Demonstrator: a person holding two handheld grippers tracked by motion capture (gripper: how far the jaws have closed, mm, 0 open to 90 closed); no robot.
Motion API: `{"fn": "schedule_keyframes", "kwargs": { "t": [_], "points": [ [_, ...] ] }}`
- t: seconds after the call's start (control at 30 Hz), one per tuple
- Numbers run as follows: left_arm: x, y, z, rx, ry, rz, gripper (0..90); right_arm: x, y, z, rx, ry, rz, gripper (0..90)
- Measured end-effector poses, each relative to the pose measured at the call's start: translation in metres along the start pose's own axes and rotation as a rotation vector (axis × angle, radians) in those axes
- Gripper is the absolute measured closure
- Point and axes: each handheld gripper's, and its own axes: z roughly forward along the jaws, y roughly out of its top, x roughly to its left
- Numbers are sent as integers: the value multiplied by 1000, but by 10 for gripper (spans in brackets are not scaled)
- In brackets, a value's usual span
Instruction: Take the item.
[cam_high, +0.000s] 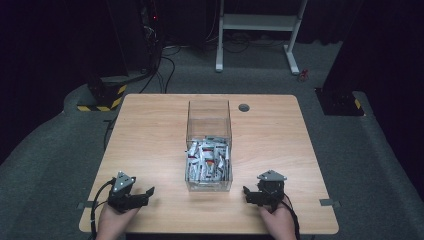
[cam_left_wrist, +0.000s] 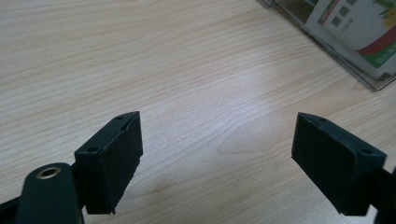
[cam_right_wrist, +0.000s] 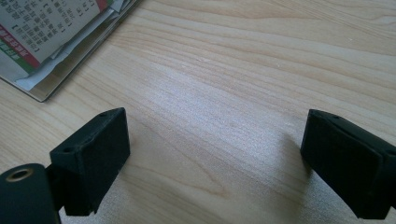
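Grey carpet lay around the light wooden rectangular table (cam_high: 150, 150), and dark curtains closed off the background, with a white metal stand (cam_high: 257, 30) and black cables (cam_high: 165, 65) on the floor beyond the far edge. On the table, ahead of and between the two tongs, stood a clear rectangular plastic box (cam_high: 209, 116), its lower part loaded with small white printed sachets (cam_high: 207, 160) bearing red and green marks. A small round grey grommet (cam_high: 244, 107) sat in the tabletop beyond the box, on the right-hand tong's side. The left gripper (cam_high: 148, 192) rested low at the near edge, held by the person's left hand (cam_high: 114, 222), its tips aimed toward the near corner of the box but well short of it. In the left gripper view its two black jaws stood wide apart over bare wood with nothing between them, and the box corner (cam_left_wrist: 369, 77) with printed sachets (cam_left_wrist: 359, 23) behind the wall appeared ahead and to the side, clear of the jaws. The right gripper (cam_high: 248, 193) lay likewise at the near edge, in the person's right hand (cam_high: 280, 225), near the box's other near corner without touching it. In the right gripper view its jaws were also spread wide over bare wood, gripping nothing, with the box edge (cam_right_wrist: 70, 79) and sachets (cam_right_wrist: 42, 28) beyond the one jaw. A black cable (cam_high: 96, 205) trailed from the left gripper.
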Motion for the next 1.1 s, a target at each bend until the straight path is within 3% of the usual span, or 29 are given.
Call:
{"fn": "schedule_keyframes", "kwargs": {
  "t": [0.37,0.73,1.1],
  "points": [
    [-8,4,0,-23,-36,-3,171,0,0,0,0,5,-7,78],
    [-20,10,-1,-34,-42,37,172,0,0,0,0,5,-7,78],
    [-32,32,-7,-46,-79,52,178,0,0,0,1,6,-8,78]
  ]
}}
